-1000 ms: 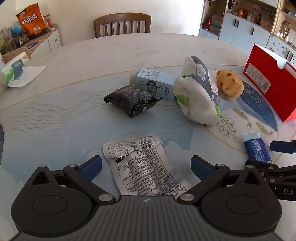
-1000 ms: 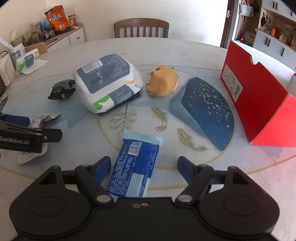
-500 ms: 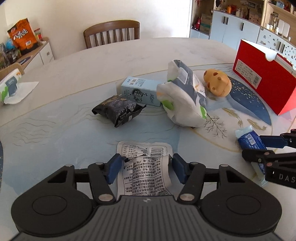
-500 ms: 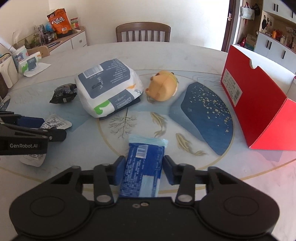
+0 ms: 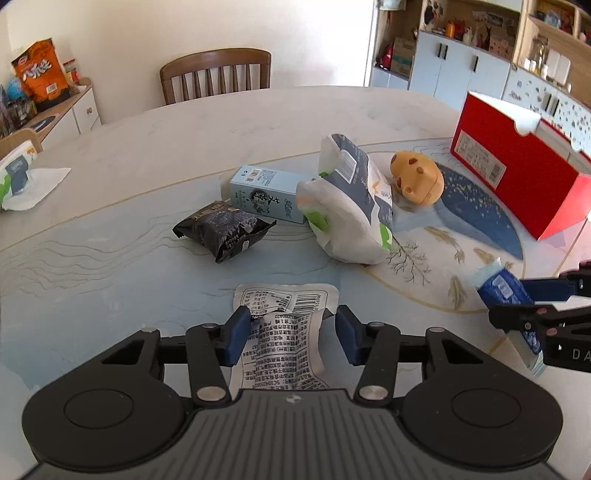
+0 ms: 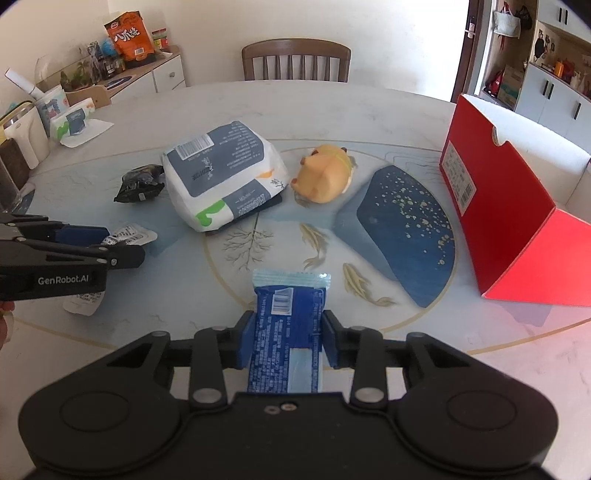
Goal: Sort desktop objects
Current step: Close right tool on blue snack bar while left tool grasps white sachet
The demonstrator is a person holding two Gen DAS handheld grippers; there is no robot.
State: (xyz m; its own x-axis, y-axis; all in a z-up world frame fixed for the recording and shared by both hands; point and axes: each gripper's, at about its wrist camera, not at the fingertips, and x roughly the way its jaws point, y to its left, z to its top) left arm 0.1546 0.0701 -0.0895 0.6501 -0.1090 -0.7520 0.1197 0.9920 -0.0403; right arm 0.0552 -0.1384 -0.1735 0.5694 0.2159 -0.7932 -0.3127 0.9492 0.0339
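**Blues, Reds and Silver Across a Painted Desk**

A pale desk (image 6: 369,110) carries painted gold fish and a gold-flecked navy patch. A silver wrapper (image 5: 284,325) bears black print; a blue packet (image 6: 288,332) has pale-blue ends. Nearby: a black snack bag (image 5: 223,232), a white-grey pack (image 6: 221,173) with green marks, an orange toy (image 6: 325,173), a light-blue carton (image 5: 264,194), a red box (image 6: 498,206).

A wooden chair (image 5: 216,74) stands beyond my table's (image 5: 221,125) far edge; an orange snack bag (image 6: 129,35) sits on the sideboard (image 6: 155,74) left; pale-blue cabinets (image 5: 454,70) line the right wall.
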